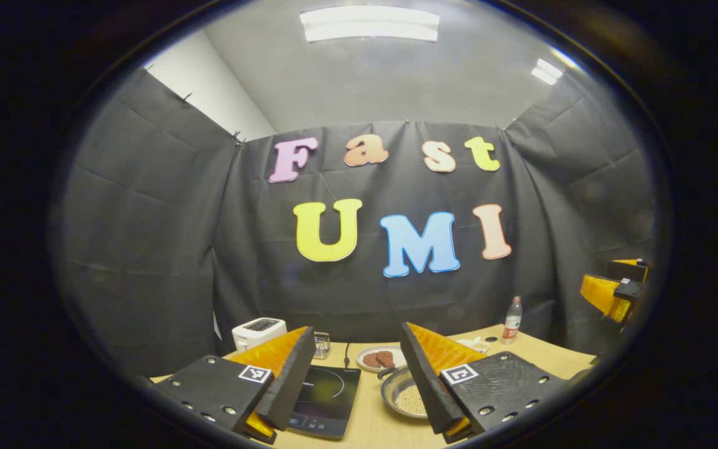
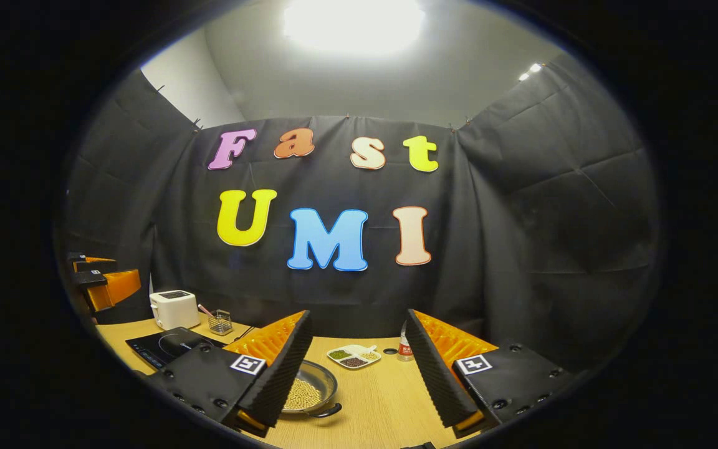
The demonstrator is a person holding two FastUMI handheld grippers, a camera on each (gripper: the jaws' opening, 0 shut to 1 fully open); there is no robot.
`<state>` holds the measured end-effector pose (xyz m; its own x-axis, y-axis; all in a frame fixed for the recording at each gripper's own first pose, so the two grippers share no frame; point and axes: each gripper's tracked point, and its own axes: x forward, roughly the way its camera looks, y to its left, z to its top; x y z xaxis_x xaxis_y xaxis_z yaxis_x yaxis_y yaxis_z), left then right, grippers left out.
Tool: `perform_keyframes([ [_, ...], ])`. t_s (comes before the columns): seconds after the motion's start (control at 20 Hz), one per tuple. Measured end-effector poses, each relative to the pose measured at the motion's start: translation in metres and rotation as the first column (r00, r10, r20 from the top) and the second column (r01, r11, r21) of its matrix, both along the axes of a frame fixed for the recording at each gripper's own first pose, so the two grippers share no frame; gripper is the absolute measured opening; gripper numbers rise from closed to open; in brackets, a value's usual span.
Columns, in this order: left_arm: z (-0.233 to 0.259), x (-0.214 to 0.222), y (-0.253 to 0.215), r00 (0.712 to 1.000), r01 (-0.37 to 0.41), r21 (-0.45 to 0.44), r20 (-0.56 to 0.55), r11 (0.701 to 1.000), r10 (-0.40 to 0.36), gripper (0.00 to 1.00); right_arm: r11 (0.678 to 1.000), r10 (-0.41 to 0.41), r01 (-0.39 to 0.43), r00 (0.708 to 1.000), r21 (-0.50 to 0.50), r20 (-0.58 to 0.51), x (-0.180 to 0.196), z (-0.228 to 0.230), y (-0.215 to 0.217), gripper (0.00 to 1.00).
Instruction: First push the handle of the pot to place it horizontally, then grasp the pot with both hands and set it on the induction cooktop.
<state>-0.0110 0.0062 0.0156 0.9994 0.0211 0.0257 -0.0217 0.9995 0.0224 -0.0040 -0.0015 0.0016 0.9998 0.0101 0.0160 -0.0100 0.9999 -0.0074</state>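
Observation:
A shallow metal pot (image 1: 404, 394) holding pale beans sits on the wooden table (image 1: 371, 424), just right of the black induction cooktop (image 1: 328, 399). A dark handle (image 1: 387, 372) shows at the pot's far rim. My left gripper (image 1: 356, 337) hovers open above the table, nothing between its fingers; its right finger partly hides the pot. In the right gripper view the pot (image 2: 309, 390) lies behind the left finger, with a dark handle (image 2: 326, 411) at its near rim, and the cooktop (image 2: 166, 346) is at far left. My right gripper (image 2: 358, 318) is open and holds nothing.
A white toaster (image 1: 259, 332), a small wire holder (image 1: 321, 344), a plate of brown food (image 1: 379, 358) and a bottle (image 1: 512, 320) stand along the back. A divided dish of beans (image 2: 353, 357) sits behind the pot. The other gripper (image 1: 614, 290) hangs at far right.

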Motion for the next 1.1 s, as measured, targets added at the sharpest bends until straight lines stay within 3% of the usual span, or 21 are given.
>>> perform_keyframes([
  [0.1, -0.001, 0.002, 0.000, 1.000, 0.002, 0.000, 0.001, 1.000, -0.002, 0.80, 1.000, 0.002, -0.002, 1.000, -0.006, -0.001, 0.000, 0.001, 0.001, 0.87],
  [0.15, -0.001, 0.002, 0.001, 1.000, 0.004, 0.001, 0.001, 1.000, -0.004, 0.80, 1.000, 0.002, -0.002, 1.000, -0.009, -0.005, 0.000, -0.001, 0.003, 0.90],
  [0.35, 0.001, 0.002, 0.004, 1.000, 0.006, 0.005, 0.008, 1.000, -0.006, 0.83, 1.000, -0.010, 0.010, 1.000, -0.007, 0.003, 0.000, 0.003, 0.001, 0.68],
  [0.5, 0.003, 0.001, 0.009, 1.000, 0.007, 0.006, 0.013, 1.000, -0.007, 0.80, 1.000, -0.002, 0.002, 1.000, -0.010, 0.002, -0.001, 0.003, 0.007, 0.46],
  [0.65, 0.001, 0.001, 0.013, 1.000, 0.008, 0.004, 0.013, 1.000, -0.008, 0.80, 1.000, 0.000, -0.001, 1.000, -0.011, -0.015, -0.003, 0.001, 0.011, 0.39],
  [0.7, 0.002, 0.001, 0.016, 1.000, 0.007, 0.003, 0.013, 1.000, -0.007, 0.83, 1.000, 0.003, -0.003, 1.000, -0.012, -0.013, -0.005, 0.004, 0.015, 0.17],
  [0.8, 0.000, 0.001, 0.020, 1.000, 0.006, 0.003, 0.013, 1.000, -0.006, 0.80, 1.000, -0.016, 0.016, 1.000, -0.025, -0.002, -0.004, 0.002, 0.014, 0.05],
  [1.1, -0.002, 0.001, 0.041, 1.000, -0.001, 0.001, 0.016, 1.000, 0.001, 0.80, 0.994, 0.109, -0.109, 0.988, 0.004, -0.110, -0.001, -0.027, 0.053, 0.02],
])
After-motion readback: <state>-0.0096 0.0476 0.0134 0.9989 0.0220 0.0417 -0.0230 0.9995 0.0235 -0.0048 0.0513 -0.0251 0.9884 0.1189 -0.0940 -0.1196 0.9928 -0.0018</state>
